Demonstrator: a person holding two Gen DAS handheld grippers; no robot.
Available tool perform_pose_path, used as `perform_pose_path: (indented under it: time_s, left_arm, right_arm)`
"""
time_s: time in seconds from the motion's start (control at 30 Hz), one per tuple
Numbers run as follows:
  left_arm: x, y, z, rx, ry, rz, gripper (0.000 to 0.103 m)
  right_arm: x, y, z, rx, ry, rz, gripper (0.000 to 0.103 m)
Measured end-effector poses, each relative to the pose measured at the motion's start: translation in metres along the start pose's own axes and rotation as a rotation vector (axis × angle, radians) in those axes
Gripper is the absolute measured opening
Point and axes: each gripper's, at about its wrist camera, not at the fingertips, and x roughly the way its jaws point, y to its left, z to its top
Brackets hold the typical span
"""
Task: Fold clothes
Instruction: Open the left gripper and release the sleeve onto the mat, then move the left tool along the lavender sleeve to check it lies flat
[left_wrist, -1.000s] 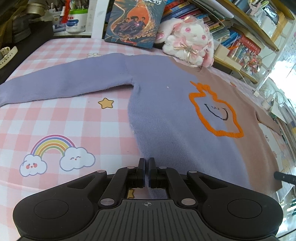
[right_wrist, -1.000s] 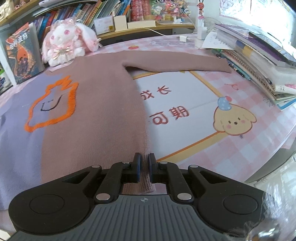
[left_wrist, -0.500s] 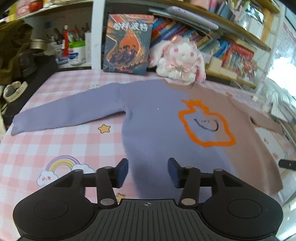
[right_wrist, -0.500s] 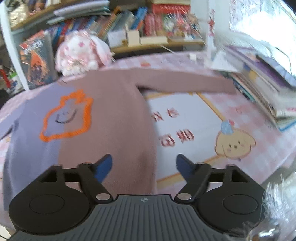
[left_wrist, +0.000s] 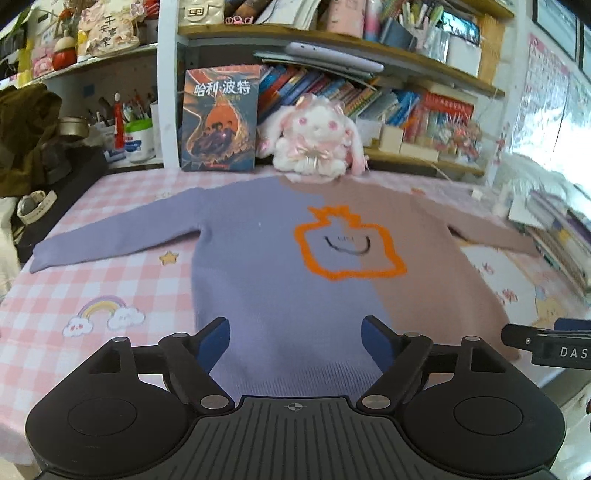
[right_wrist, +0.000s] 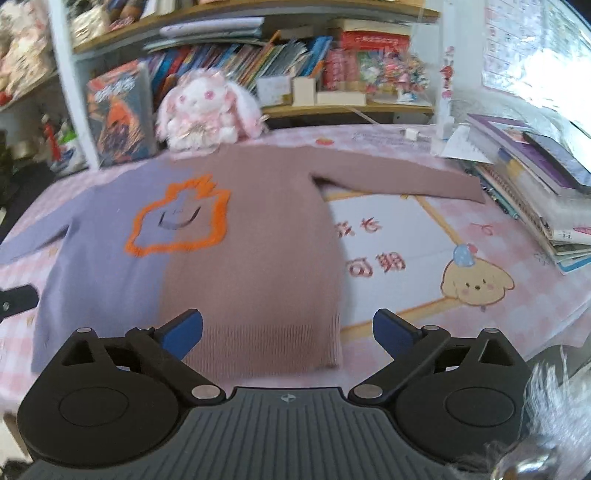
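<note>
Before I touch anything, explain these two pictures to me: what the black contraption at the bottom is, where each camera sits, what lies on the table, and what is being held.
The black shape low in each picture is a hand-held gripper with two blue-tipped fingers. A person carries one in each hand, and a wide-angle camera on each looks forward along its fingers.

One picture comes from the left gripper, the other from the right gripper. Both stand wide open and hold nothing.

On the pink checked tablecloth a sweater lies flat, face up, sleeves spread out. It is purple on one half, brownish pink on the other, with an orange outline on the chest. Each gripper hovers near the sweater's bottom hem.

Behind the sweater sit a plush rabbit and a standing book. A stack of books lies at the table's right edge.
</note>
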Motion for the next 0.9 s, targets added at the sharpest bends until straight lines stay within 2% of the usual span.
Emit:
perform_pose_path:
  time_s: [0.2, 0.47, 0.7, 0.9]
  left_arm:
    - [-0.018, -0.013, -0.015, 0.012, -0.001, 0.033, 0.086]
    - [-0.033, -0.010, -0.022, -0.004, 0.003, 0.079, 0.086]
    - [-0.023, -0.004, -0.021, 0.004, 0.003, 0.044, 0.086]
    - [-0.005, 0.016, -0.013, 0.024, -0.003, -0.021, 0.086]
  right_arm:
    - [-0.010, -0.007, -0.013, -0.003, -0.008, 0.009, 0.099]
    - [-0.019, -0.005, -0.019, -0.020, -0.012, 0.019, 0.100]
    - [-0.021, 0.003, -0.019, -0.045, -0.026, 0.001, 0.101]
    - [-0.017, 0.012, -0.015, -0.018, -0.030, -0.071, 0.101]
